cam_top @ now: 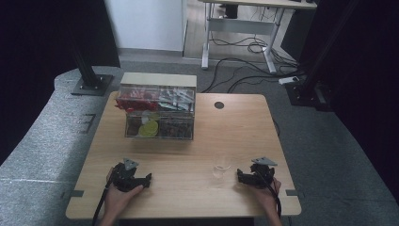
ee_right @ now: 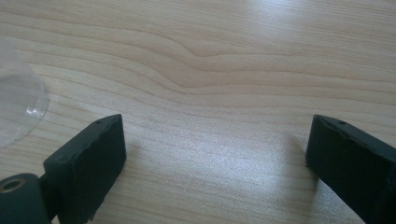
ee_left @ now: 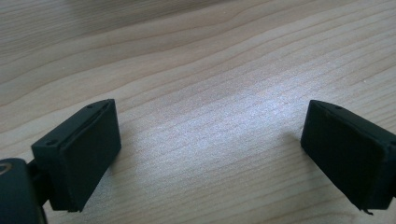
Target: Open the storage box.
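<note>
A clear drinking glass stands on the wooden table near the front right; its rim shows at the left edge of the right gripper view. My right gripper rests on the table just right of the glass, jaws wide open over bare wood. At the front left my left gripper lies on the table, held by a hand, also open with nothing between its jaws. A clear plastic box with red, green and dark contents stands at the back left of the table.
A round cable hole sits in the tabletop at the back middle. Black frame posts rise at both sides behind the table. A white desk with cables on the floor stands farther back.
</note>
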The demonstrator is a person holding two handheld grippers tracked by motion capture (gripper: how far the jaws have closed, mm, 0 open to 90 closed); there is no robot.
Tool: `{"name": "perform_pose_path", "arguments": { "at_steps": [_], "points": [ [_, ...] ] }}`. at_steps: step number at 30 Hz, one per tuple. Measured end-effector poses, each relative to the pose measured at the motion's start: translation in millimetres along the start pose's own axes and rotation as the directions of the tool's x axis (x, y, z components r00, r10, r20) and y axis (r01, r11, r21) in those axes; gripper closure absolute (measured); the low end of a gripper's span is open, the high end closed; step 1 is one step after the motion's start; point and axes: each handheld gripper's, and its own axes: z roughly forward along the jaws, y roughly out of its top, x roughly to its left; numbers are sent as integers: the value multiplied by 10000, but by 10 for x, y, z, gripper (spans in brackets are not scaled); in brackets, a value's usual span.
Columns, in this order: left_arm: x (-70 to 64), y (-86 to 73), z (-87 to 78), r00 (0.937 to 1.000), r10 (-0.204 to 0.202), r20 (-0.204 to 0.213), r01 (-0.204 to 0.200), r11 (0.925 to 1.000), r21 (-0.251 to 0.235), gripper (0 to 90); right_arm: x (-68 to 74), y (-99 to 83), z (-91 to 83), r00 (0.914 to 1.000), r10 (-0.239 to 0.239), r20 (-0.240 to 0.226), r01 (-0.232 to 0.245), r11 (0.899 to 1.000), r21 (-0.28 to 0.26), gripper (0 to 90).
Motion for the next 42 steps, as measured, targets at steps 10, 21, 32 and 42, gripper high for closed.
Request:
{"name": "perform_pose_path", "arguments": {
  "at_steps": [10, 21, 32, 42],
  "points": [
    [11, -32, -35, 9999, -110, -87, 109, 9998, -185, 107, 0, -2, -2, 10000, 19, 45, -19, 10000, -32, 58],
    [31, -44, -101, 9997, -203, -138, 199, 9994, -295, 216, 2, -6, -7, 10000, 40, 65, -39, 10000, -42, 62],
    [63, -29, -318, 9998, -164, 62, 170, 9940, -1079, 522, -1, -11, -14, 10000, 53, 72, -52, 10000, -59, 73],
    [124, 29, -473, 9978, -218, 631, 322, 9851, -1687, 774, -1, -13, -16, 9999, 54, 86, -53, 10000, -83, 77]
  ]
}}
